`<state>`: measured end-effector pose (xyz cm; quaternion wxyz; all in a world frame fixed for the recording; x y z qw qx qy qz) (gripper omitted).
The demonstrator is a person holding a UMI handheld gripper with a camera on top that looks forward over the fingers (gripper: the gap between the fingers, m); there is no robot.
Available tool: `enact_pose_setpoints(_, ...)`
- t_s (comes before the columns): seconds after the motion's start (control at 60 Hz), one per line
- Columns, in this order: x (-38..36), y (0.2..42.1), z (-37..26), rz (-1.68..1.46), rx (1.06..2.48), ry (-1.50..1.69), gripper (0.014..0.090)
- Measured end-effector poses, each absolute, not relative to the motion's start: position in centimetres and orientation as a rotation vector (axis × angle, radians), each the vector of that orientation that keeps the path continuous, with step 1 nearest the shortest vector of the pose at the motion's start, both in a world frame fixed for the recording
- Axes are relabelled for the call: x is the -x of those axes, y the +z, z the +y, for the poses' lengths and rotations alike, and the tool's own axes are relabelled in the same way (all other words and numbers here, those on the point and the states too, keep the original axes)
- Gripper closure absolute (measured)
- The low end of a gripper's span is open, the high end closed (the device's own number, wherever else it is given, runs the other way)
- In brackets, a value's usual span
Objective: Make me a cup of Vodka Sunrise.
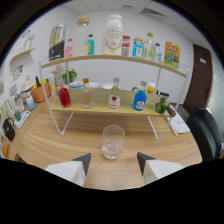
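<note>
A clear glass (113, 142) with ice in its bottom stands on the wooden table (60, 145), just ahead of my fingers and about midway between them. My gripper (113, 162) is open and holds nothing. Beyond the glass, a white wire rack (107, 107) carries bottles on its lower shelf: a red-liquid bottle (64, 95), a clear bottle with an orange cap (87, 95), a clear bottle with a red label (114, 95), a blue bottle (140, 99) and a dark green bottle (161, 105).
The rack's upper shelf (112, 58) holds a large white jar (113, 35), a black-and-yellow can (57, 43) and several small bottles. Left of the rack sit a terracotta pot (38, 93) and small items. A black chair (207, 132) stands to the right.
</note>
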<state>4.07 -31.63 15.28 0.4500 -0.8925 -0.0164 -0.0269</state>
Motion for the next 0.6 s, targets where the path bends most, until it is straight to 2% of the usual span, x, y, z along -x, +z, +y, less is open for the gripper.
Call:
enact_pose_setpoints(0.367, -0.7, 14.2, -34.7, -0.005, 2.2, -0.043, 0.019)
enact_pose_setpoints(0.6, 7.5, 17.0, -31.3, -0.007, 2.025, 0.076, 0.0189)
